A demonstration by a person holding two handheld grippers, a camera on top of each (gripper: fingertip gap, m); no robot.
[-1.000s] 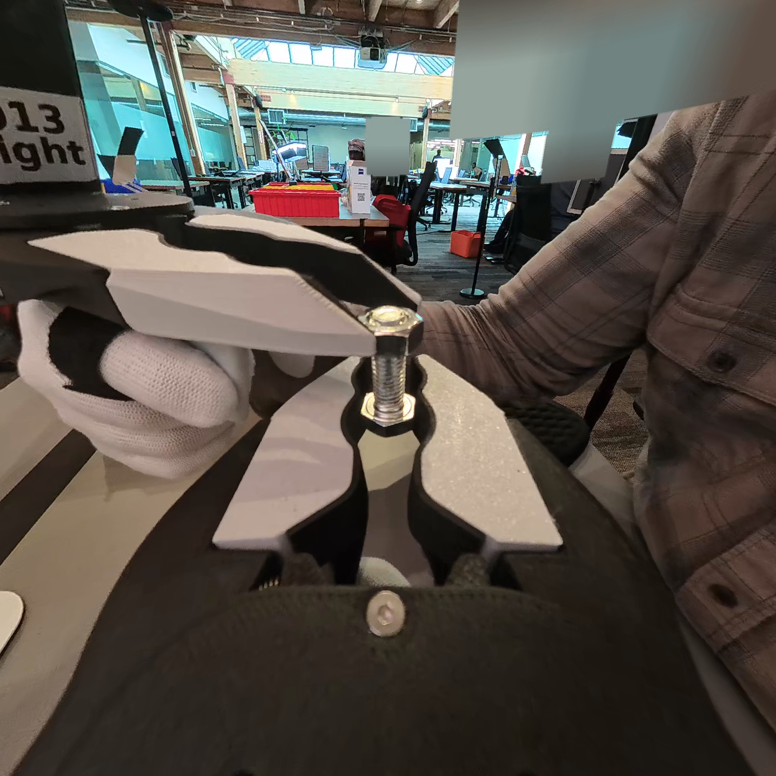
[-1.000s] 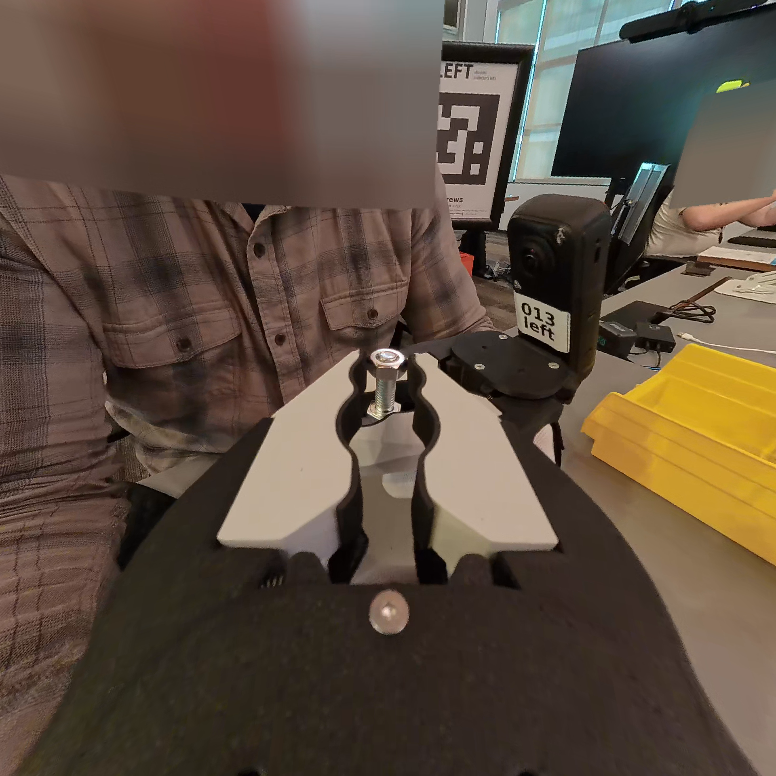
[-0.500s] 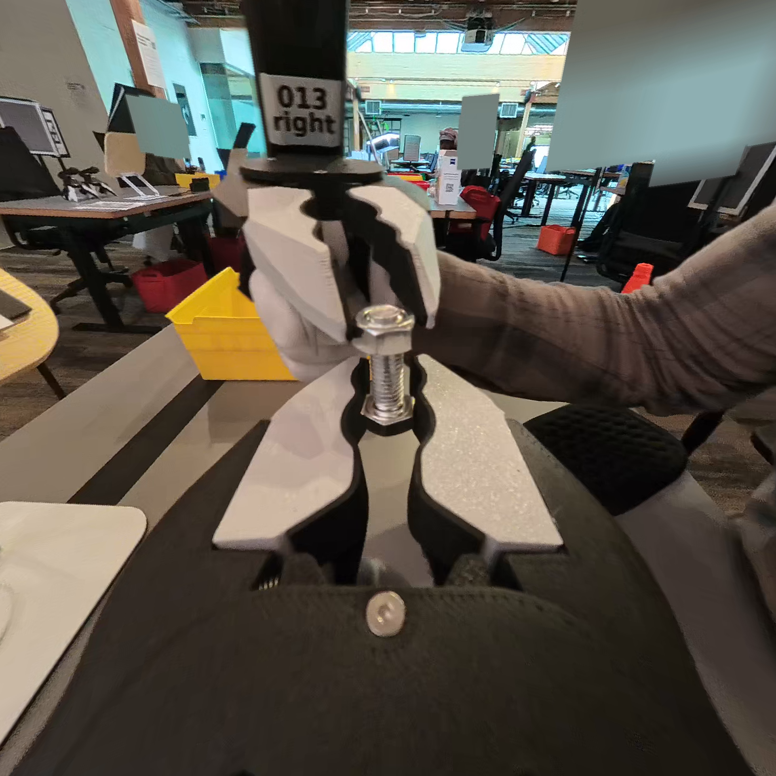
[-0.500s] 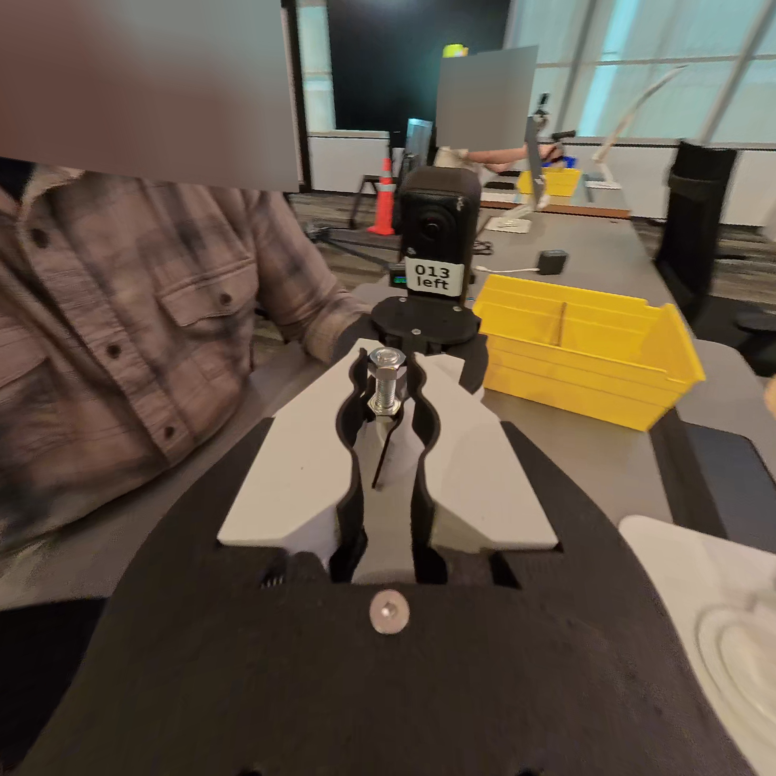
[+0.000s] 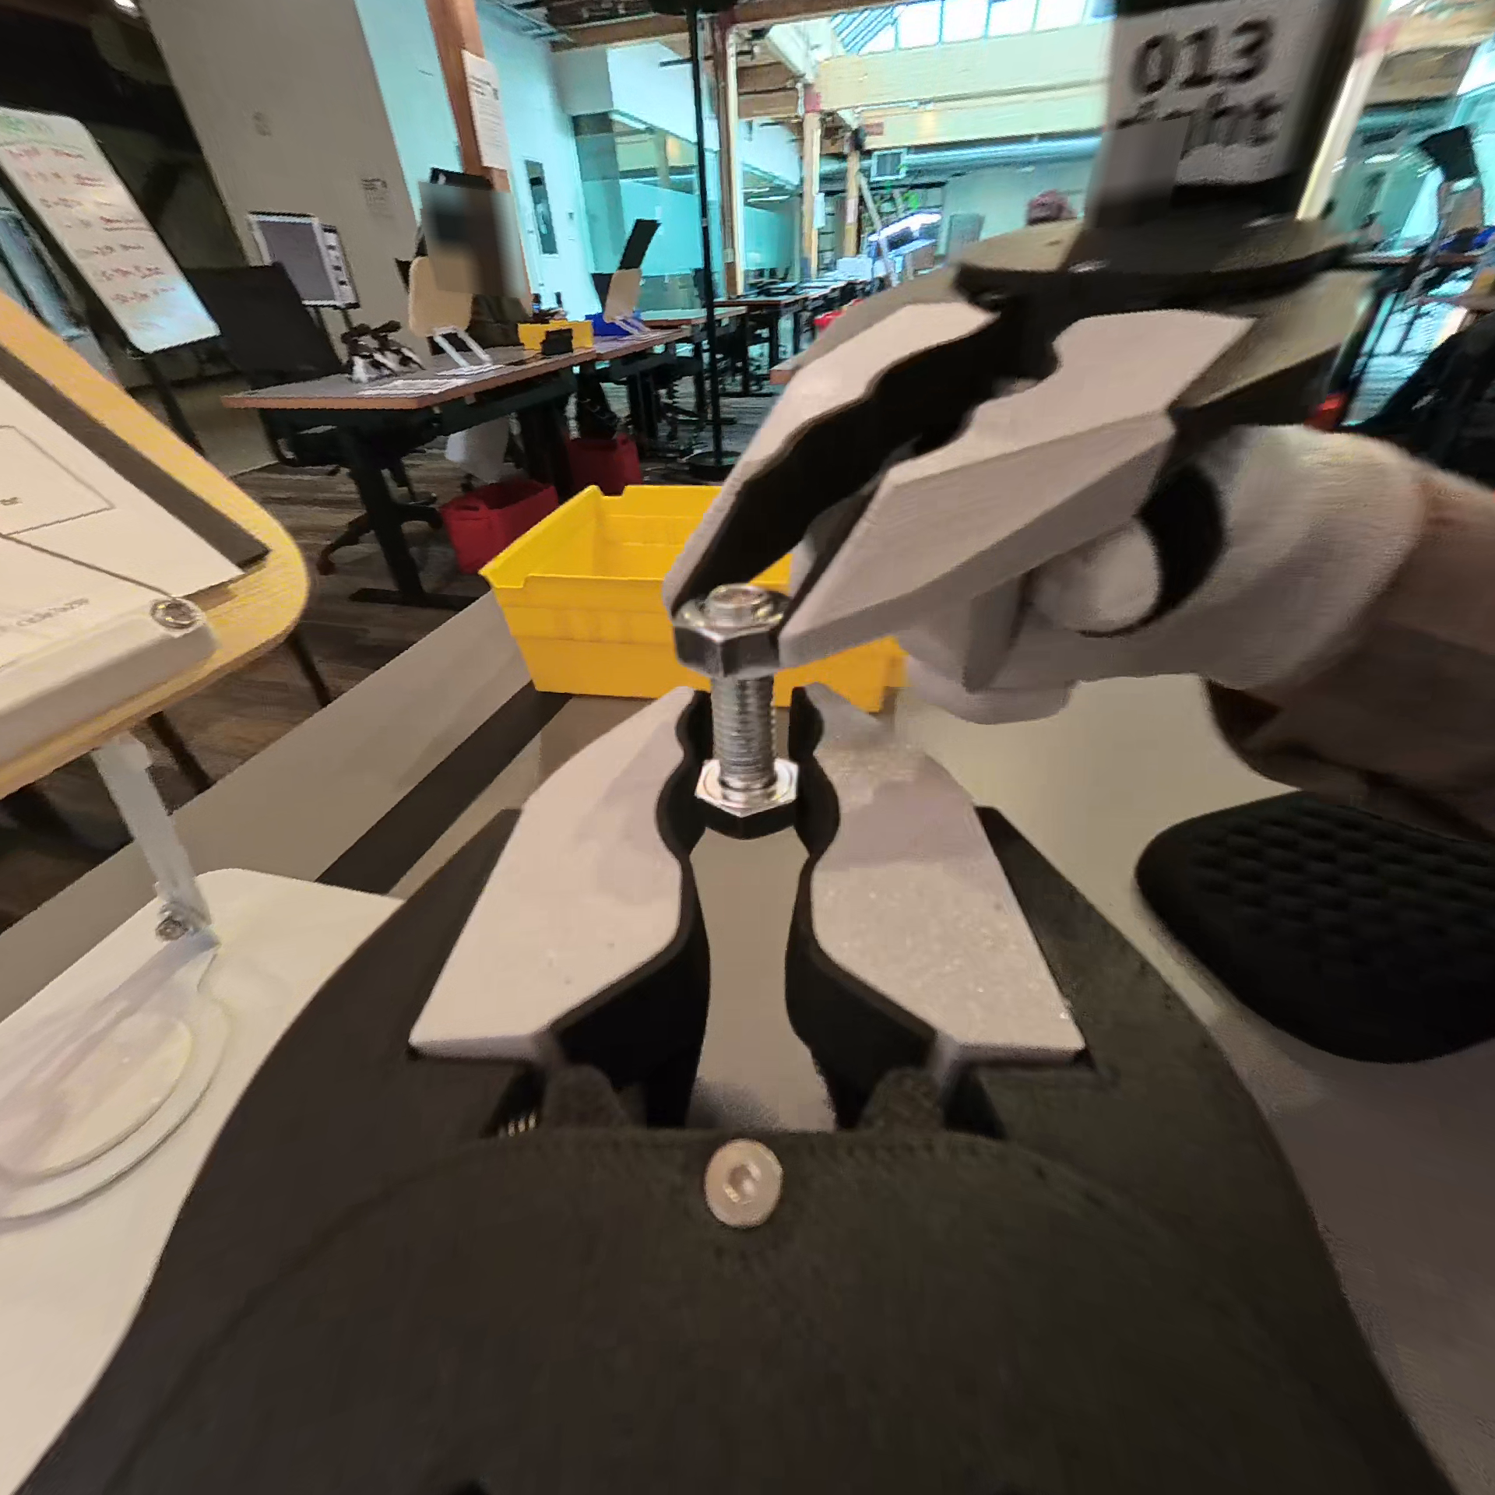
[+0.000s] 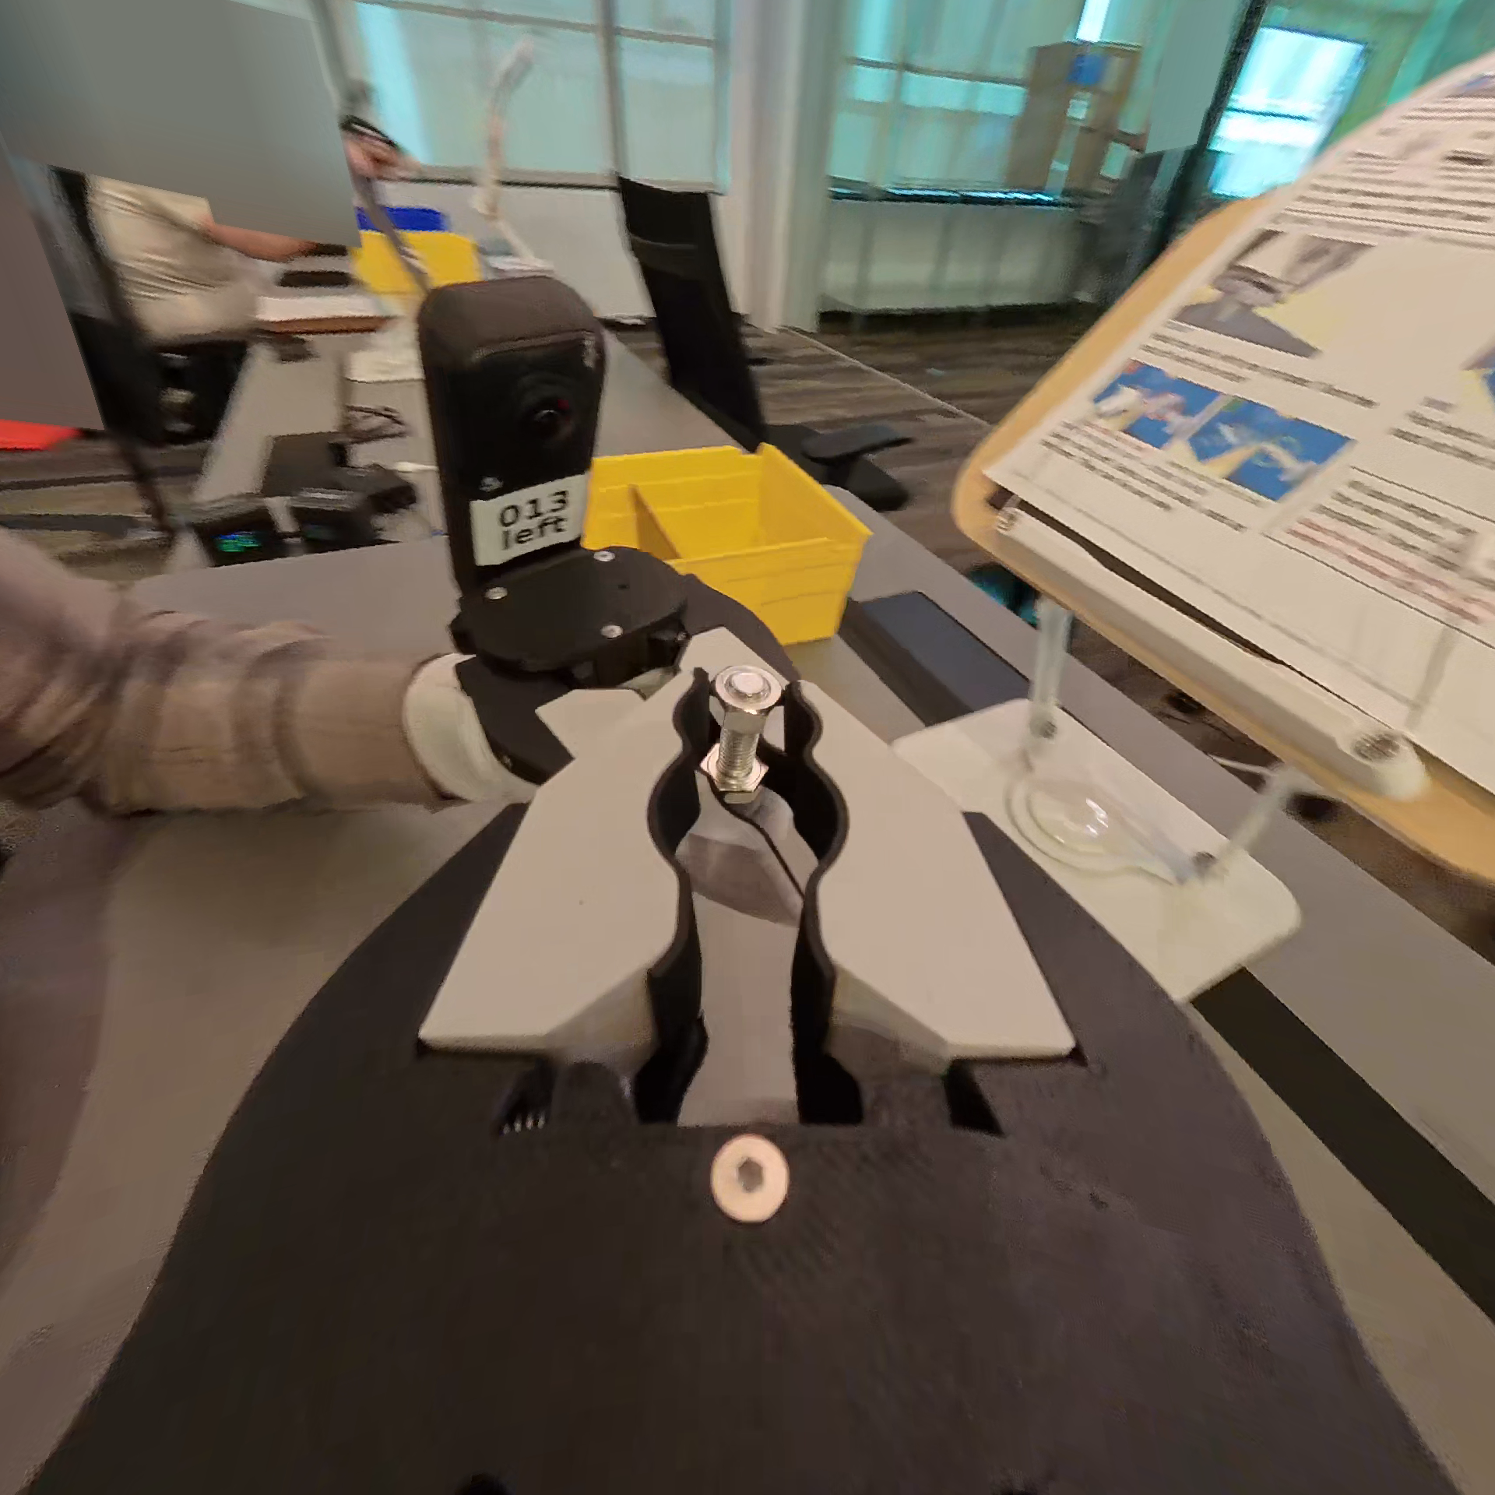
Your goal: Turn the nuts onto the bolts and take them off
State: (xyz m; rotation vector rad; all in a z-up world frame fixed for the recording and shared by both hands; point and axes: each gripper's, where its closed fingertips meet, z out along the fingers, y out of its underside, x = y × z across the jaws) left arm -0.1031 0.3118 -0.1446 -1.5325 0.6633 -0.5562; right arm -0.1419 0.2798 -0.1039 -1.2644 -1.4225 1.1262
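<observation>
Steel catches the light where the two tools meet above the grey table (image 5: 1052,768): a threaded bolt (image 5: 743,732) stands held in the air between them, clear of the surface. The left gripper (image 5: 744,712) is clamped on the bolt's lower hex end, which sits in the scalloped notch between its pale fingers (image 5: 599,874), the shaft rising straight up out of the tips. The right gripper (image 5: 732,623) reaches in from the upper right and slants down, its tips pinched on the nut (image 5: 728,647) at the upper end of the thread. A bare stretch of thread shows between the nut and the lower hex. A white-gloved hand (image 5: 1213,582) grips the right tool's handle.

From the right wrist view the same pair lines up end-on: the right gripper (image 6: 744,704) is closed on the near hex piece, the nut (image 6: 732,772), and the bolt (image 6: 738,740) runs away from it towards the other tool, whose black camera (image 6: 518,421) stands just behind.

Beyond the bolt, a yellow bin (image 5: 615,615) rests on the table, well apart from both grippers; I cannot tell what it holds. A tilted wooden board with printed sheets (image 6: 1213,404) stands to one side on a clear stand. A black mesh armrest (image 5: 1327,914) sits at the table's edge.
</observation>
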